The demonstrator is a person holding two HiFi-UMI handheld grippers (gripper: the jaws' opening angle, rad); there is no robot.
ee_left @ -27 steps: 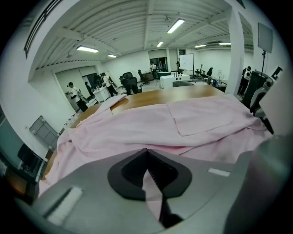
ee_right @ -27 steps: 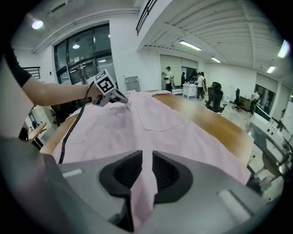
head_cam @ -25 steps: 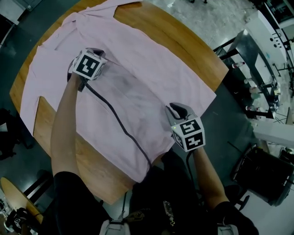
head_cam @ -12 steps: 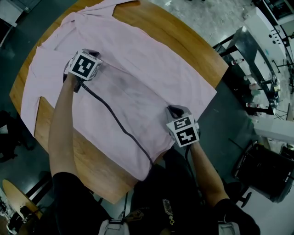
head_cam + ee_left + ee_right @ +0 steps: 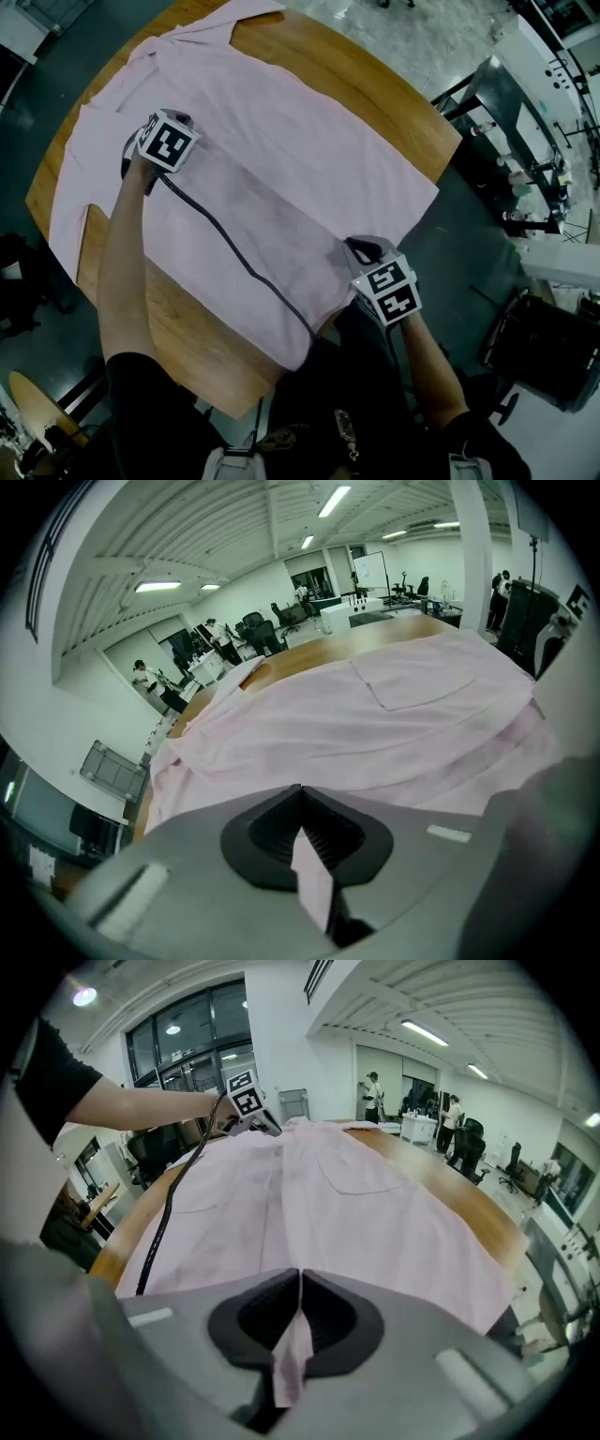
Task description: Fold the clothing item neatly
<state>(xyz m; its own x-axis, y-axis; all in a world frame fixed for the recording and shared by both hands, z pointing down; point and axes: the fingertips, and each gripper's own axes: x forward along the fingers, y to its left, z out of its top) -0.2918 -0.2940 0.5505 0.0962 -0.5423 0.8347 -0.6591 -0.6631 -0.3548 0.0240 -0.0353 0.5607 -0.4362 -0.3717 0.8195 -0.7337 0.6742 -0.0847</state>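
A round wooden table on a grey floor carries the pale pink shirt, which lies flat under and ahead of both grippers. The left gripper is clamped on a pinch of the pink cloth. The right gripper has just been closing its jaws, and a fold of the shirt's near edge is nipped between them. Only the head view shows the table's round outline and a metal rack off beyond the right gripper. The left gripper view alone shows office chairs and strip lights far ahead. The right gripper view adds tall dark windows and a black cable crossing the shirt.
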